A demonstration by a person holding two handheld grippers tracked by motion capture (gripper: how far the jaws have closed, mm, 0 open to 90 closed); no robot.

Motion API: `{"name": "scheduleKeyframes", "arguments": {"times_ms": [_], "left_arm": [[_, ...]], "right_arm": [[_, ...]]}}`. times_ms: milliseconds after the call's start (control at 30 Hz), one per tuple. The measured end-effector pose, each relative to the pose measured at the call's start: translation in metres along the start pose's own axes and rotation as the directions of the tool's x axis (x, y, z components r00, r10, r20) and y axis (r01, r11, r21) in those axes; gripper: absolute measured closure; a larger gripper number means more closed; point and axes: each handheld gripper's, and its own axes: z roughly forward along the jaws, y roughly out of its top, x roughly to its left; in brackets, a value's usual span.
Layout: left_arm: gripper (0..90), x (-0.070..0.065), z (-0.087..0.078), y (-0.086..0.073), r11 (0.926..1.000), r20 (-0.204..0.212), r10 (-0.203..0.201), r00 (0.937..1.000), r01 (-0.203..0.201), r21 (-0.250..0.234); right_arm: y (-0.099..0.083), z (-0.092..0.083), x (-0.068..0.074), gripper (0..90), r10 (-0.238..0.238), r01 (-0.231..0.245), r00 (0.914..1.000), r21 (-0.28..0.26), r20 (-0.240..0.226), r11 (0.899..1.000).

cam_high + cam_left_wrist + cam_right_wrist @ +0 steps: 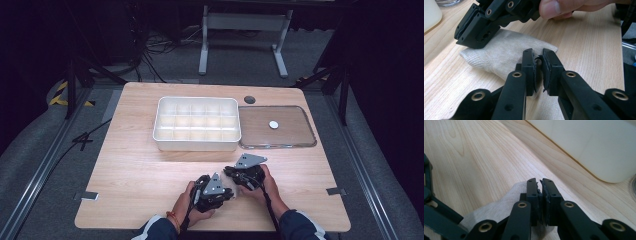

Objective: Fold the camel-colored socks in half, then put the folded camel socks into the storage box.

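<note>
A small beige knitted cloth (499,52), perhaps a sock, lies flat on the wooden table (140,170) near its front edge, between the two hands (230,185). My left gripper (538,51) hovers low over the cloth's near end, jaws nearly together, with no cloth visible in the gap. My right gripper (539,181) comes in from the far side, its closed tips (471,37) resting on the cloth's top (499,207). Whether either pinches fabric I cannot tell. In the high view the left gripper (227,192) and right gripper (229,172) meet tip to tip.
A white tray with several compartments (196,145) stands behind the hands at the table's middle. Its clear lid (295,130) lies to the right with a small white disc (273,124) on it. A dark round grommet (249,99) sits near the far edge.
</note>
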Motion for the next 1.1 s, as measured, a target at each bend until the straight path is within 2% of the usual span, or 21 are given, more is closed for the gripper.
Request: {"name": "scheduleKeyframes", "arguments": {"times_ms": [367, 500, 633, 800, 900, 1033, 1100], "left_arm": [[80.7, -0.002, 0.0, 0.0, 1.0, -0.01, -0.005, 0.9999, 0.005, -0.003], [80.7, -0.002, 0.0, 0.0, 1.0, -0.015, 0.006, 0.9999, -0.006, 0.003], [80.8, -0.002, 0.0, 0.0, 1.0, -0.012, -0.009, 0.9999, 0.009, -0.001], [80.7, -0.002, 0.0, -0.001, 1.0, -0.01, -0.007, 0.9999, 0.007, -0.005], [80.8, -0.001, 0.0, -0.002, 0.9998, -0.005, -0.015, 0.9999, 0.015, -0.012], [80.8, -0.001, 0.0, -0.001, 1.0, -0.005, -0.001, 1.0, 0.001, -0.006], [80.8, 0.0, 0.0, -0.001, 0.9998, 0.002, -0.017, 0.9999, 0.017, -0.006]], "right_arm": [[-0.002, -0.003, -0.003, 84.9, -0.001, 0.001, 1.0, 0.003, -0.003, 1.0], [-0.003, -0.005, -0.003, 86.1, -0.003, 0.003, 0.9998, 0.002, 0.019, 1.0], [-0.003, -0.005, -0.002, 86.7, -0.005, 0.005, 0.9998, 0.002, 0.018, 1.0], [-0.004, -0.006, -0.004, 84.5, 0.012, -0.012, 0.9999, -0.002, 0.01, 1.0], [-0.004, -0.009, -0.005, 82.5, 0.01, -0.01, 0.9998, -0.007, 0.018, 1.0], [-0.004, -0.016, -0.006, 82.4, 0.013, -0.012, 0.9993, -0.025, 0.035, 1.0], [-0.004, -0.02, -0.007, 82.8, 0.009, -0.008, 0.9991, -0.026, 0.04, 1.0]]}}
